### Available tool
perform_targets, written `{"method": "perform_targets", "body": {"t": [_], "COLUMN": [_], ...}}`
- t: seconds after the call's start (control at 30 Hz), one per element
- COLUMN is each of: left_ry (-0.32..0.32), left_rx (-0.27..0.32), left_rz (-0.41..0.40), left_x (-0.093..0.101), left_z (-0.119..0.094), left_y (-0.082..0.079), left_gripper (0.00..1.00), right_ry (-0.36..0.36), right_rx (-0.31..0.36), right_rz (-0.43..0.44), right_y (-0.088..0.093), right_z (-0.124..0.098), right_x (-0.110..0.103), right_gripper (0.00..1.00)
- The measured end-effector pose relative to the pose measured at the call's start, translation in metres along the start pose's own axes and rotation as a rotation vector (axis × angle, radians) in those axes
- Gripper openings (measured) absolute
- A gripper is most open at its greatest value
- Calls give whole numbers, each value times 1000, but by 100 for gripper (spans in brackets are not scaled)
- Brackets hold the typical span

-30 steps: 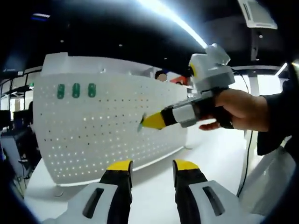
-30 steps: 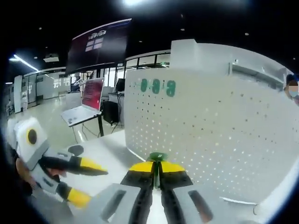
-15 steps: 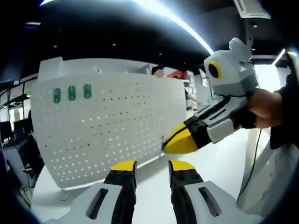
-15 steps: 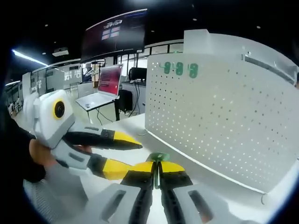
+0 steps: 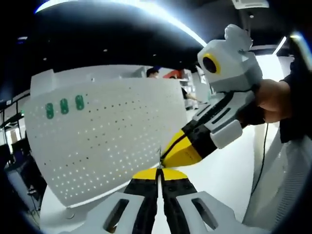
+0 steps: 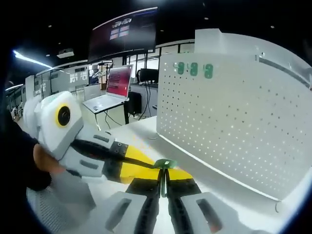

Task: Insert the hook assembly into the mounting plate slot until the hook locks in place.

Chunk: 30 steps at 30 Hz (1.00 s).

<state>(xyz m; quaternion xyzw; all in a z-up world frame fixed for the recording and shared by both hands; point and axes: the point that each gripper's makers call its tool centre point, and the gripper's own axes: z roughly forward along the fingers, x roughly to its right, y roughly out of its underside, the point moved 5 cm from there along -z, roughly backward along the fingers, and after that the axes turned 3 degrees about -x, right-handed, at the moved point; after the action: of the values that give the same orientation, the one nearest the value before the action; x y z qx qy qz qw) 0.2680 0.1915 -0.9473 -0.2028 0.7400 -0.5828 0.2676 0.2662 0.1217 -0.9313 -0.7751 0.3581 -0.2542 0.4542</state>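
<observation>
Looking through the left gripper view: left gripper (image 5: pixel 157 171) and right gripper (image 5: pixel 168 155), both pressed onto a thin hook assembly (image 5: pixel 159 157), near the pegboard mounting plate (image 5: pixel 107 131); insertion not begun.

Right gripper view: right gripper (image 6: pixel 164 174) pinching green hook assembly (image 6: pixel 165 164) beside plate; no legible writing.

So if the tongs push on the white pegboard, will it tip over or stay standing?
The pegboard stands upright and thin on the table, so a firm push high up would probably tip it. A foot seems to show at its base, which may steady it.
</observation>
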Motion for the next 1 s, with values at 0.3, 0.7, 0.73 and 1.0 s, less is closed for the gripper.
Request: {"method": "perform_targets", "body": {"t": [0.3, 0.7, 0.73, 1.0], "left_ry": [59, 39, 31, 51], "left_rx": [-36, 32, 39, 33], "left_rz": [-414, -576, -602, -616], "left_x": [-5, -17, -21, -16], "left_z": [-1, -4, -6, -5], "left_y": [12, 11, 12, 12], "left_gripper": [1, 1, 1, 1], "right_ry": [1, 26, 29, 13], "right_rx": [36, 126, 128, 119], "right_rz": [-31, -61, -65, -70], "right_y": [-5, -16, -16, -10], "right_z": [-1, -9, -10, -6], "right_x": [-6, -6, -6, -9], "right_gripper": [0, 4, 4, 7]}}
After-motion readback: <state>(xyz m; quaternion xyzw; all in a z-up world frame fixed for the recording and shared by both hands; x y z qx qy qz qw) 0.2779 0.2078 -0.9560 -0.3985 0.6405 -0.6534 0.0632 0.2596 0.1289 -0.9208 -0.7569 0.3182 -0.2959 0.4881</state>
